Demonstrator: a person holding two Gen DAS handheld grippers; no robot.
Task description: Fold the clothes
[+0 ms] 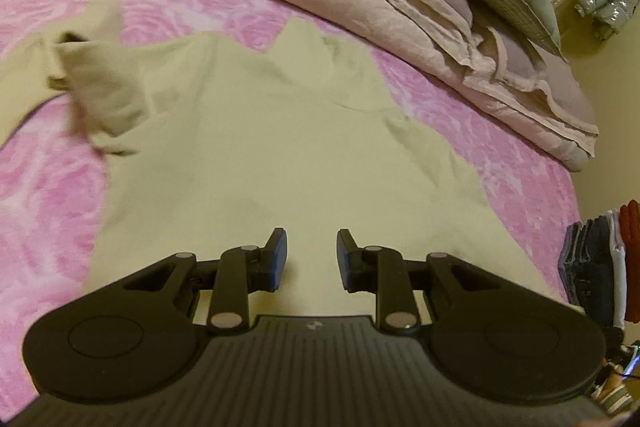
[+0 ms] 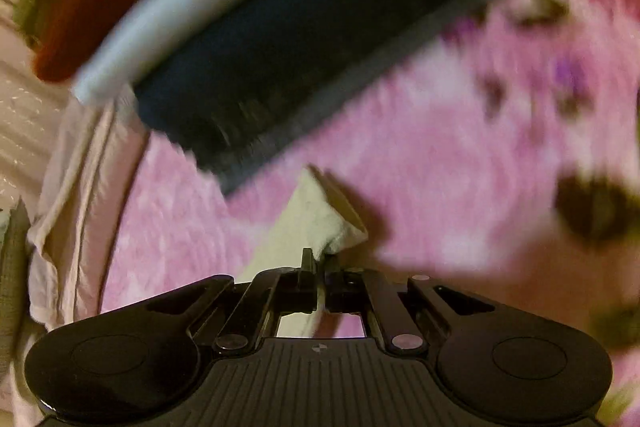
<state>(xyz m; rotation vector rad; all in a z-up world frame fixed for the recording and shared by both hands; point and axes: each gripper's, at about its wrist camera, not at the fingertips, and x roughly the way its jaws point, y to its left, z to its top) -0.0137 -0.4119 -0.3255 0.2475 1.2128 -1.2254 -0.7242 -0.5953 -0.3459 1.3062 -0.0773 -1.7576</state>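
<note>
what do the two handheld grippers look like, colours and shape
Both the left gripper and right gripper are matte black: ribbed centre plate, round lobes either side, linkage arms with silver pivot pins. The left's finger pads are blue.

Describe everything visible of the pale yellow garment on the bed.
The pale yellow garment looks like a soft knit top, spread mostly flat on the pink bedspread. One sleeve is folded inward near its upper left, blurred. The left gripper hovers open above its lower part, nothing between the pads. In the right wrist view, the right gripper is shut on a pale corner of it.
</note>
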